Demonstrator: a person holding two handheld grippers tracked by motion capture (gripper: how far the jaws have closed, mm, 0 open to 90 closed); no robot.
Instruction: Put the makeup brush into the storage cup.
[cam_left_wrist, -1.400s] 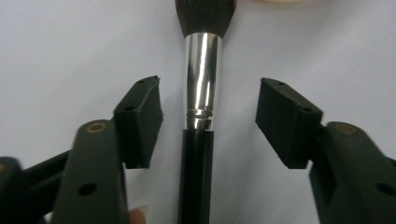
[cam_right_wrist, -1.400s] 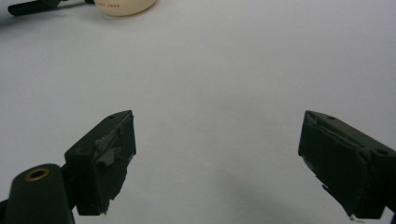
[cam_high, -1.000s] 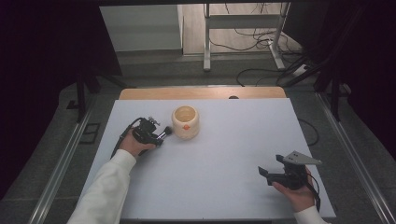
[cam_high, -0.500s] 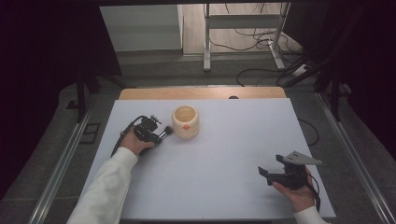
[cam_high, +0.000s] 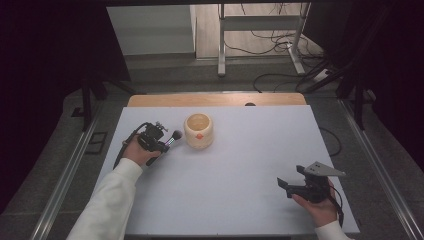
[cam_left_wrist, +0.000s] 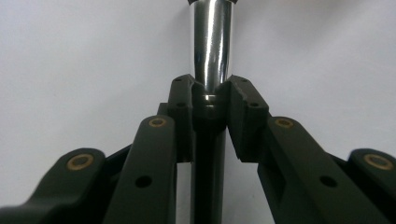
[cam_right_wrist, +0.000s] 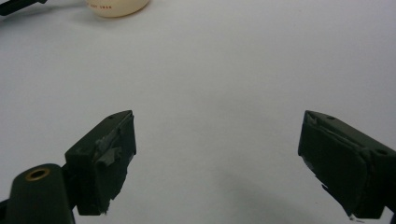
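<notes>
Brush (cam_high: 172, 136) on white table (cam_high: 240, 165), dark rm.

High view: overhead, facing forward-down on the white table (cam_high: 240, 165). Gripper views: close, low along each gripper's jaws; all share the tabletop.

Cut off and hidden parts around the two grippers

In the left gripper view the brush (cam_left_wrist: 213, 51) clamped between the jaws loses its head past the top edge, and its dark handle runs down out of sight between the linkages. Ahead of the right gripper (cam_right_wrist: 217, 154), the cream cup (cam_right_wrist: 116, 7) is cropped by the top edge, its red marking too small to read.
</notes>
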